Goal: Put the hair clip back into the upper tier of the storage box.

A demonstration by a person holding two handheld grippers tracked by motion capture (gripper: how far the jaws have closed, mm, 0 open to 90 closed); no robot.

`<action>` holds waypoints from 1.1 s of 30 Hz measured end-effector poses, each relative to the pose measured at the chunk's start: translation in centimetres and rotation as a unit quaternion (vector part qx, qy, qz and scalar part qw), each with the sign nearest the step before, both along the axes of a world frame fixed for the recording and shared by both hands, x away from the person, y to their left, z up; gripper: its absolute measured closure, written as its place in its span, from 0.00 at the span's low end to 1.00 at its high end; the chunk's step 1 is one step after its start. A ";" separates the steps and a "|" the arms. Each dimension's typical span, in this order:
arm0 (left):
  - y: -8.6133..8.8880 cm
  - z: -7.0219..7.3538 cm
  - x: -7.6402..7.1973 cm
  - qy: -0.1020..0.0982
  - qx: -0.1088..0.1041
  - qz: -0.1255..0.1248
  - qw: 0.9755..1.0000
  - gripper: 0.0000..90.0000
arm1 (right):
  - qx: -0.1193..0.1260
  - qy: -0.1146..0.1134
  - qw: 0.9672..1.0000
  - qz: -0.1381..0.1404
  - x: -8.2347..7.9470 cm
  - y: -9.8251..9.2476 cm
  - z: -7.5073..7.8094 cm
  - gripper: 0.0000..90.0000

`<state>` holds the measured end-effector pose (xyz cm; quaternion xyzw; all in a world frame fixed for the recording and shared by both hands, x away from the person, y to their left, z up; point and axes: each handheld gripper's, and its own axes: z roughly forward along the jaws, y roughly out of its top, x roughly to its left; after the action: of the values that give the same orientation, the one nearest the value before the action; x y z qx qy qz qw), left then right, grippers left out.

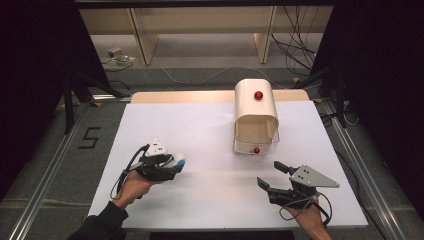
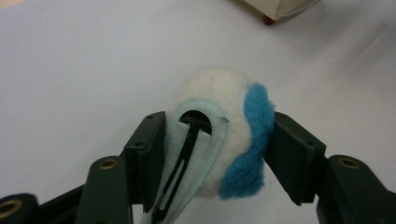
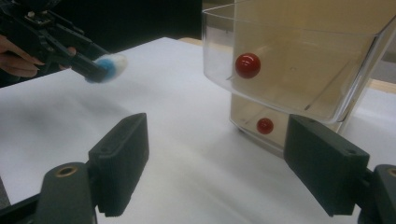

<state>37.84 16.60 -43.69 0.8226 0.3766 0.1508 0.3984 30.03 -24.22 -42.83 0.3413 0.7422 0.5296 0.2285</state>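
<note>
My left gripper point(image 1: 176, 163) is at the table's left, shut on a fluffy white ball with a blue patch point(image 1: 179, 160). In the left gripper view the ball point(image 2: 219, 91) is squeezed between the two black jaws of the left gripper point(image 2: 215, 128), and a pale blue strip with a black hair clip point(image 2: 187, 149) lies against its near side. The right gripper view shows the left gripper point(image 3: 100, 70) holding the ball point(image 3: 113, 63) above the table. My right gripper point(image 1: 268, 173) stands open near the front right, nothing between its jaws point(image 3: 217, 140).
A cream box with a clear hinged front point(image 1: 256, 107) stands at the table's back right, one red knob point(image 1: 258, 95) on top and another point(image 1: 256, 150) at its lower front. The white tabletop point(image 1: 200, 125) spreads between the grippers. Cables lie on the floor beyond.
</note>
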 end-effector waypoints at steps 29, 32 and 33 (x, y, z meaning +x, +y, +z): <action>-3.1 3.7 -0.2 -0.057 -0.057 -0.020 0.997 0.46 | 0.002 0.001 1.000 0.001 0.1 0.1 0.0 0.26; -3.5 4.1 -0.1 -0.062 -0.063 -0.022 0.996 0.46 | 0.001 0.003 1.000 0.000 0.0 0.1 -0.1 0.26; -3.6 4.2 -0.1 -0.063 -0.065 -0.025 0.996 0.46 | 0.001 0.003 1.000 0.000 0.0 0.1 -0.1 0.26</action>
<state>37.77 13.02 -39.45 0.7928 0.3394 0.1677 0.4777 30.07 -24.12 -42.89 0.3428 0.7423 0.5297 0.2257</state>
